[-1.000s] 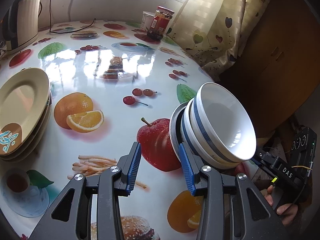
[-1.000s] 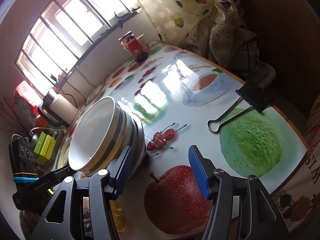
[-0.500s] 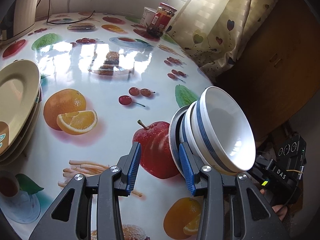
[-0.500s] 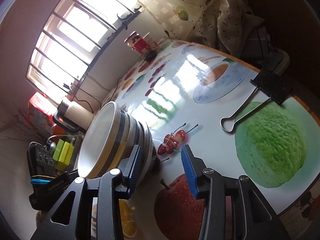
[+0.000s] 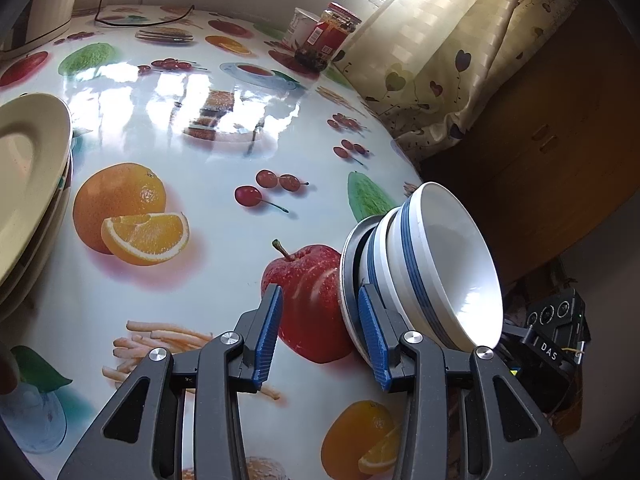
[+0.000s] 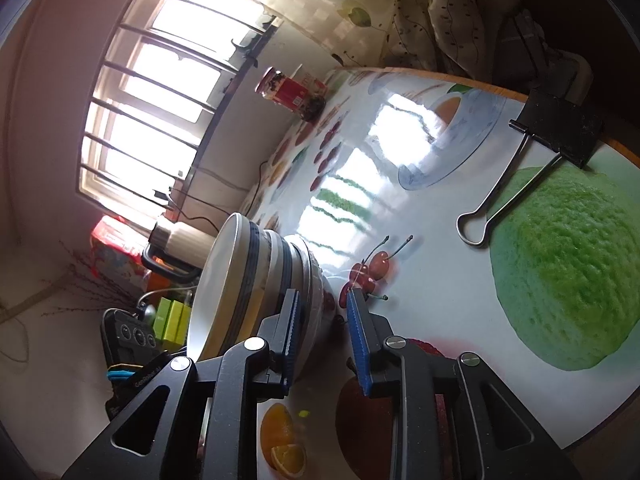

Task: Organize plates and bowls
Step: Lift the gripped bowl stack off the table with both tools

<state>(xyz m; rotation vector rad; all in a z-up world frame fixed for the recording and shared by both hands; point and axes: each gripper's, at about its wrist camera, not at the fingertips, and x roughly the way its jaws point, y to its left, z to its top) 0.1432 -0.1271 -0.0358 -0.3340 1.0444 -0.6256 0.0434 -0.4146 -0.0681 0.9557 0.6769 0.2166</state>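
desk (image 5: 208, 128): glossy fruit-print cover | jar (image 5: 326, 36): red lid, stood at far edge by the curtain (image 5: 432, 40) | white cup (image 5: 298, 26): just behind jar | binder clip (image 6: 536, 152): black, clamped on desk edge | kettle (image 6: 180, 240): cream, near barred window (image 6: 160, 92) | cable (image 5: 140, 20): lay along far edge
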